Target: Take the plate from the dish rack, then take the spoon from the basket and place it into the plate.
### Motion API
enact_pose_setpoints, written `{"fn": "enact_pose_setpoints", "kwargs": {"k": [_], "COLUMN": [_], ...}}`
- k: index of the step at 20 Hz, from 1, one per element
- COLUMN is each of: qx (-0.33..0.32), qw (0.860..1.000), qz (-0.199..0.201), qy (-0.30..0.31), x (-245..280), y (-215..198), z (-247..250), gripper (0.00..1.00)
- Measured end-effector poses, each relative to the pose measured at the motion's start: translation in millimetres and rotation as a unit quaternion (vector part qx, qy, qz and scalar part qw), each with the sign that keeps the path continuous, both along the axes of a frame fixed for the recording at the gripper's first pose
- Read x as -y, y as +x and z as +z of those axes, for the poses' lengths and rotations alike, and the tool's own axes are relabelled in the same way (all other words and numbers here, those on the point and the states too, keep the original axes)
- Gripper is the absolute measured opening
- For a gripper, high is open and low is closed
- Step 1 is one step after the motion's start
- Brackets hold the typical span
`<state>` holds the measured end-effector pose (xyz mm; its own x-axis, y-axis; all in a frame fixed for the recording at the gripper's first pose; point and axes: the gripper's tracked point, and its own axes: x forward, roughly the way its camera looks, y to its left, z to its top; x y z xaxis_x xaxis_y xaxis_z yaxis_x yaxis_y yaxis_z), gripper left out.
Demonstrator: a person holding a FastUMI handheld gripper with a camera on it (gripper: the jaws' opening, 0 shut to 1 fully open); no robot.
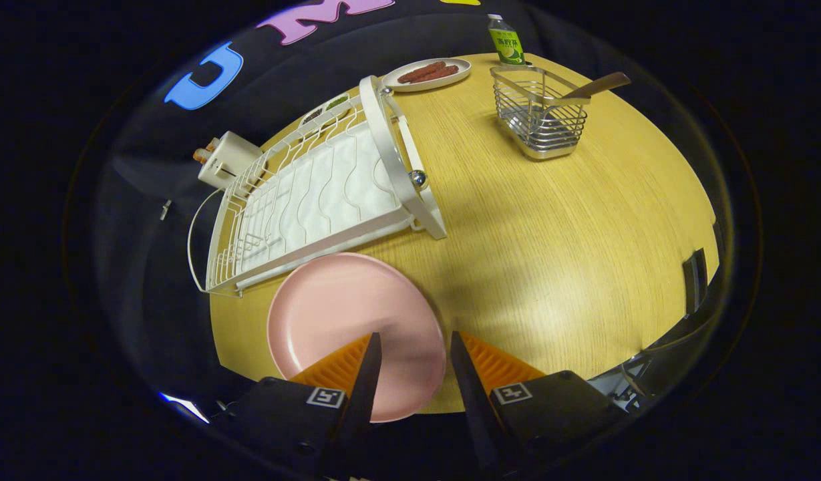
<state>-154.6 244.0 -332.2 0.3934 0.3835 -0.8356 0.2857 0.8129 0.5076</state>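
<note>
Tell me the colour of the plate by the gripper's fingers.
Plain pale pink plate, clearest in the gripper view, lying between the open gripper fingers.

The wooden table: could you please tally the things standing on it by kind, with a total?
Plates: 2, a pink plate by the open jaws and a white plate of sausages
Dish rack: 1
Wire basket: 1, with a spoon
Spoon: 1
Bottle: 1
White box: 1
Total: 7

Round light-wood tabletop (550, 240) with visible grain, brightly lit near its centre. Black cloth wall (149, 153) behind it; surroundings beyond are dark.
</note>
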Motion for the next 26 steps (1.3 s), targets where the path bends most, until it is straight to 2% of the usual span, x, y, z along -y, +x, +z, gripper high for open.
{"fn": "enact_pose_setpoints", "kwargs": {"k": [5,10,14,19,24,26], "qx": [0.046,0.155,0.243,0.315,0.355,0.359], "qw": [0.999,0.987,0.965,0.934,0.897,0.894], "qz": [0.002,0.007,0.008,0.004,0.024,0.043], "qy": [-0.019,-0.041,-0.102,-0.170,-0.261,-0.265], "x": [22,60,119,201,274,285], "y": [14,50,82,115,139,145], "z": [23,93,152,199,204,193], "gripper": [0.76,0.85,0.84,0.86,0.87,0.85]}}
